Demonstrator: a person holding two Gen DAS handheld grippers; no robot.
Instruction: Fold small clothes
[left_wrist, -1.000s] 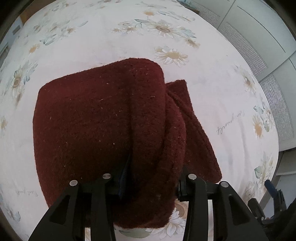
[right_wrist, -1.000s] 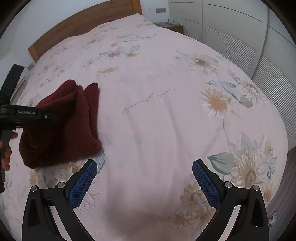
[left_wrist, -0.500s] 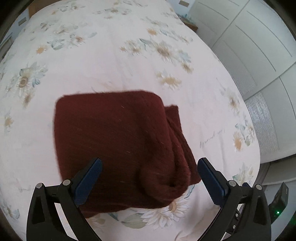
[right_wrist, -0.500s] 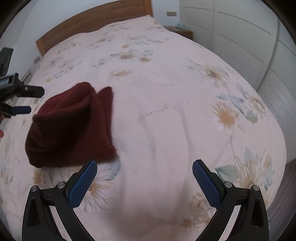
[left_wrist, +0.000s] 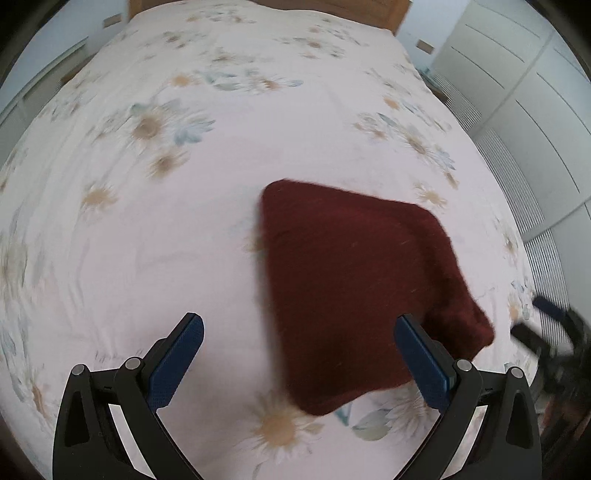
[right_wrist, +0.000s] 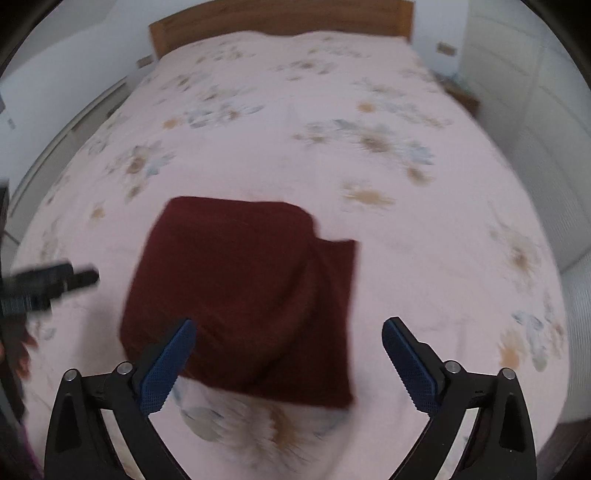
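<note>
A dark red knitted garment (left_wrist: 354, 288) lies folded into a rough square on the floral bedspread (left_wrist: 184, 221). It also shows in the right wrist view (right_wrist: 243, 295), with a folded flap along its right side. My left gripper (left_wrist: 301, 354) is open and empty, above the bed just left of the garment's near edge. My right gripper (right_wrist: 288, 360) is open and empty, hovering over the garment's near edge. The left gripper's body (right_wrist: 40, 284) shows at the left in the right wrist view. Both views are motion-blurred.
A wooden headboard (right_wrist: 280, 22) stands at the far end of the bed. White wardrobe doors (left_wrist: 517, 92) run along the right side. The bed's near edge lies just under both grippers.
My left gripper has opened and let go of the garment, then pulled back and to the left. My right gripper has swung left towards the garment, which now lies flat.
</note>
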